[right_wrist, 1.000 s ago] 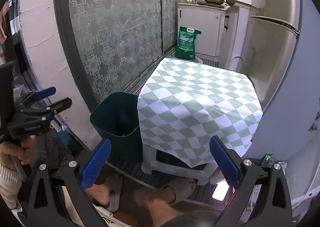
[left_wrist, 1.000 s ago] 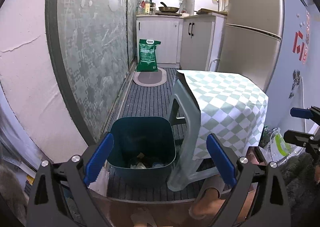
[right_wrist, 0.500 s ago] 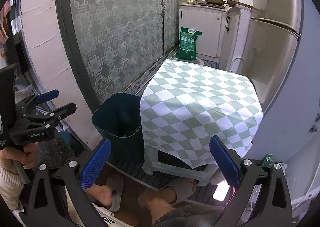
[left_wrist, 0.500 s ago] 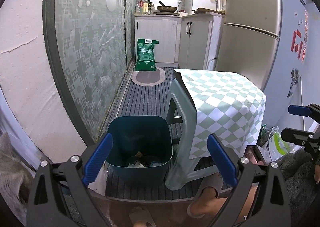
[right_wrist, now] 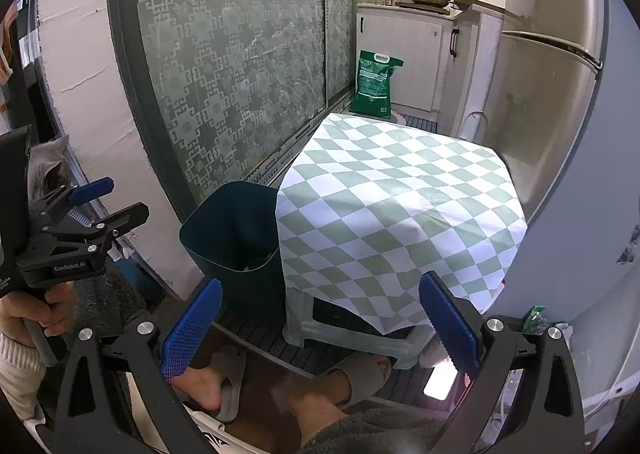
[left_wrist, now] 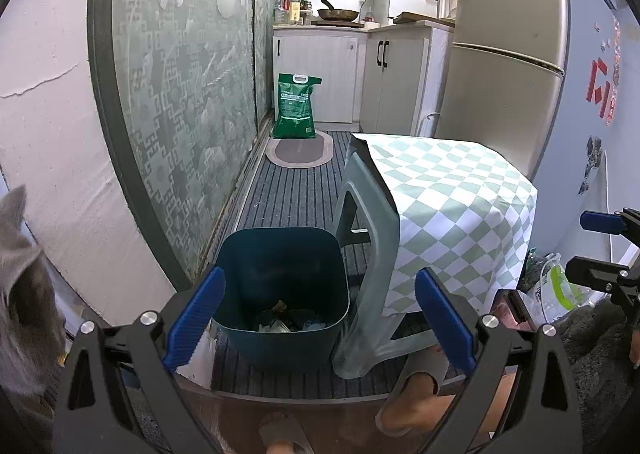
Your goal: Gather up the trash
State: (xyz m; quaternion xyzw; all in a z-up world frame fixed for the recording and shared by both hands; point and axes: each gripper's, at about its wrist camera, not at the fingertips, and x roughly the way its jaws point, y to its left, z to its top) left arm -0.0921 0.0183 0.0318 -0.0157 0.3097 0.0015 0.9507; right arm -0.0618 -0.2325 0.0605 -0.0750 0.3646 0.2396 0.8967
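A dark teal trash bin (left_wrist: 280,266) stands on the striped floor mat beside a plastic stool, with scraps of trash (left_wrist: 280,324) at its bottom. It also shows in the right wrist view (right_wrist: 236,230), partly behind the stool's cloth. My left gripper (left_wrist: 318,318) is open and empty, held above and in front of the bin. My right gripper (right_wrist: 320,328) is open and empty, in front of the stool. The checked cloth top (right_wrist: 396,190) carries nothing that I can see.
The stool (left_wrist: 368,222) under a green-and-white checked cloth (left_wrist: 460,206) stands right of the bin. A fridge (left_wrist: 504,54) is behind it, a patterned glass door (left_wrist: 184,94) on the left. A grey cat (left_wrist: 20,274) is at far left. A plastic bag (left_wrist: 556,290) lies at right. Feet in slippers (right_wrist: 356,378) are below.
Both grippers have drawn back and risen slightly, so bin and stool sit a little lower and farther. The grey cat has come into view at the left. Both grippers stay open.
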